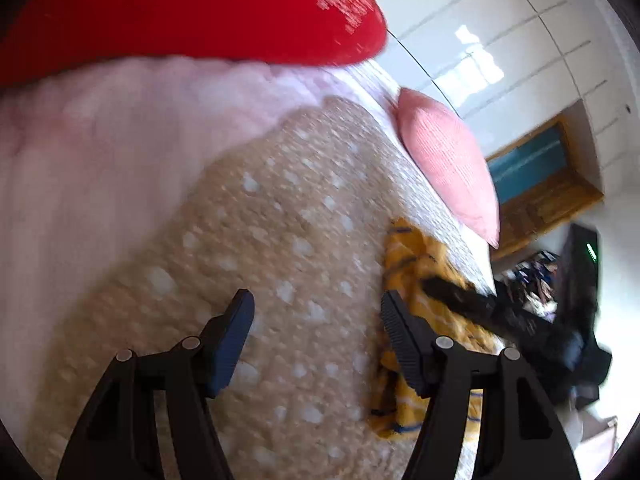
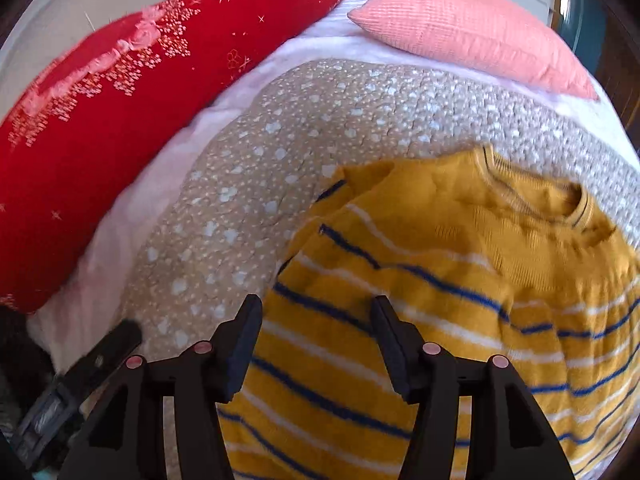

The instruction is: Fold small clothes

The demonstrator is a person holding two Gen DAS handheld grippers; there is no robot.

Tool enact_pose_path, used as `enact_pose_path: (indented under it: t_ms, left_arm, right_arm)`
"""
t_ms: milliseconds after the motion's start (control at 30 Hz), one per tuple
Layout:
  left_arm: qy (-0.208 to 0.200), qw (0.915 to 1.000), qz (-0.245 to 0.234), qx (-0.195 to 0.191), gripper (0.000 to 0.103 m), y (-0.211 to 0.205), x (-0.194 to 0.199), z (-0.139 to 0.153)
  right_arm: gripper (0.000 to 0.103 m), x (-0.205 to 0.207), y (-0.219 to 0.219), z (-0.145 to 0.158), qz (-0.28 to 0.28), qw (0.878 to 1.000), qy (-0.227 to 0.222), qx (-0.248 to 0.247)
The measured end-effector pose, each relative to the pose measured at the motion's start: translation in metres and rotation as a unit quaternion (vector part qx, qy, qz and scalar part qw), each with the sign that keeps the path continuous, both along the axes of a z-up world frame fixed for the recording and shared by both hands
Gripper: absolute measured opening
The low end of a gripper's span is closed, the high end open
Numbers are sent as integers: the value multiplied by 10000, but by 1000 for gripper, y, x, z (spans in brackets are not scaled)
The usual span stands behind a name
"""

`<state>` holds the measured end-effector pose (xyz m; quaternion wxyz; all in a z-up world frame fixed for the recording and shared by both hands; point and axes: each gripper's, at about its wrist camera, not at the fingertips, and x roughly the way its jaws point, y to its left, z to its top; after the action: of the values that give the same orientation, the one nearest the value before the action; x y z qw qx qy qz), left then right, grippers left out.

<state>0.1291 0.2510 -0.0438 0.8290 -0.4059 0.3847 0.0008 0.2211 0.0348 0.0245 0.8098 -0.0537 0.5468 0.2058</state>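
A small yellow sweater (image 2: 440, 292) with blue and white stripes lies on a beige spotted blanket (image 2: 280, 152) on the bed, collar toward the pink pillow. My right gripper (image 2: 316, 328) is open and empty, just above the sweater's left part. In the left wrist view the sweater (image 1: 412, 264) shows bunched at the right. My left gripper (image 1: 316, 324) is open and empty above the beige blanket (image 1: 280, 220), left of the sweater. The right gripper's black body (image 1: 500, 316) reaches over the sweater there.
A red embroidered pillow (image 2: 120, 100) lies at the left on a white-pink cover (image 2: 132, 200). A pink pillow (image 2: 472, 28) lies at the far end. White wardrobe doors (image 1: 520, 40) and a wooden frame (image 1: 540, 176) stand beyond the bed.
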Motion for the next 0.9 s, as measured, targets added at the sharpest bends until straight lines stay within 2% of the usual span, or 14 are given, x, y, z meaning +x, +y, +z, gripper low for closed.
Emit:
enact_pose_path:
  t_ms: [100,233,333,400,433,467,500,533,633,667,700,733,800,900]
  left_arm:
    - [-5,9988,-449,-197,65,-21,2,-1]
    - [8,9955,-941,-82,65,-56,1,0]
    - [102,9935,-1133,-48,65,-77,0,-6]
    - [93,9936,-1113,171,50,-89,-3,-5]
    - [79,9930,-1172,98,24,-94,-3,-6]
    - [94,9918,-1277,-27,13,-98,-3,-9]
    - [124,9910,-1329,-86,13,-102,-3,-11]
    - [120,9916,-1286,1,13,-104,-5,-11]
    - [42,9907,-1334,264,13,-110,-9,-5]
    - [15,9902,-1368,272,13,-110,-11,-3]
    - [-3,9891,-1453,243,13,-108,-11,-1]
    - [2,9877,-1546,213,13,-105,-11,1]
    - [21,9867,-1618,134,13,-94,-11,6]
    - [-294,9923,-1174,-251,14,-59,-21,15]
  right_arm:
    - [62,22,6,-5,85,9996,280,-64]
    - [63,47,17,-17,174,9961,857,-142]
    - [65,52,31,-26,323,9928,1021,-544]
    - [71,51,41,-32,502,9897,1039,-853]
    - [72,48,49,-36,637,9867,1024,-1093]
    - [76,45,55,-39,730,9839,1015,-1277]
    - [79,43,61,-43,816,9809,1030,-1431]
    - [81,38,70,-50,1001,9738,1041,-1755]
    - [82,29,83,-59,1209,9649,822,-2184]
    - [79,27,84,-59,1196,9653,762,-2191]
    - [68,25,84,-57,1213,9663,700,-2160]
    - [47,22,83,-52,1210,9676,499,-2160]
    - [27,17,76,-43,1150,9706,309,-2091]
    - [22,15,39,-9,974,9867,133,-1292]
